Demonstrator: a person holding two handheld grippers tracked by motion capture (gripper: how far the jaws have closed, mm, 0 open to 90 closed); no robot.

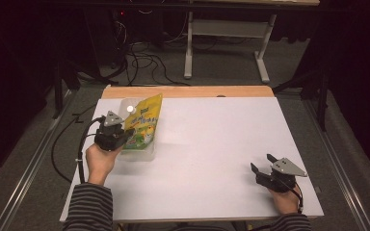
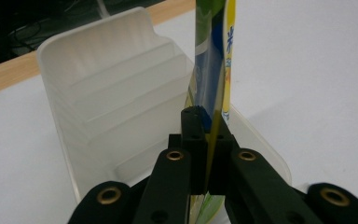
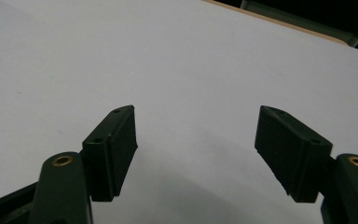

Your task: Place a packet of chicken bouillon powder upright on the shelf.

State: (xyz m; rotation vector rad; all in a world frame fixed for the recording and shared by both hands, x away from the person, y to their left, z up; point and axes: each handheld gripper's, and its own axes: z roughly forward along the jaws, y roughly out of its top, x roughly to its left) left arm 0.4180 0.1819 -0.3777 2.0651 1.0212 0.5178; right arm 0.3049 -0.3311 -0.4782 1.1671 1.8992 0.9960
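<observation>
Left gripper (image 1: 125,133): jaws pressed together on the edge of a yellow-green pouch (image 1: 144,122), seen edge-on in its own view.
Pouch: upright, partly inside a clear plastic bin (image 2: 107,88) (ribbed inner walls) at the table's far left.
Right gripper (image 1: 262,163): jaws spread wide, holding nothing, low over the near right of the table.
Table (image 1: 212,144): white top, wooden far edge.
</observation>
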